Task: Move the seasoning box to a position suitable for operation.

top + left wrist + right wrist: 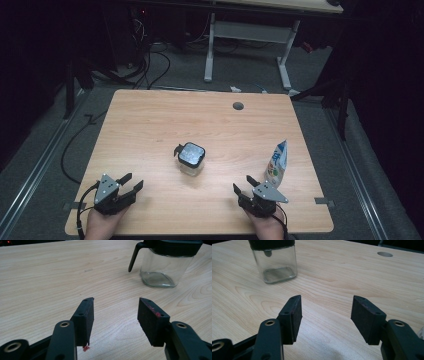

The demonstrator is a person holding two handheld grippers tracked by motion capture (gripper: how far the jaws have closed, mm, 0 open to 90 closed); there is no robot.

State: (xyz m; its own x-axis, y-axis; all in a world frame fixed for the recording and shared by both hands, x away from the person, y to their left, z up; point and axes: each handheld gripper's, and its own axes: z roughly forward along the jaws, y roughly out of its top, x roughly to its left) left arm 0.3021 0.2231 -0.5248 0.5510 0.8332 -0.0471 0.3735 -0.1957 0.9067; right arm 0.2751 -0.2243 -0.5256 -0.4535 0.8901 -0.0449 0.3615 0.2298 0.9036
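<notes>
A square clear glass jar with a black lid and a thin black side handle (190,158) stood upright near the middle of the light wooden table (150,130), and it serves here as the landmark. The left gripper (131,183) rested on the table near its front edge, to the near left of the jar and well apart from it, its jaws spread apart with nothing but bare wood between them. In the left gripper view the jar (162,263) stood beyond the jaws toward the upper right, its handle hanging down on the left side. The right gripper (243,185) lay to the near right of the jar, also well apart from it, jaws wide open and empty. In the right gripper view the jar (275,261) appeared at the upper left. A small blue-and-white printed pouch (277,163) stood upright to the right of the jar, just beyond the right gripper. A round grey hole (238,106) sat in the table behind the jar, toward the far edge.
</notes>
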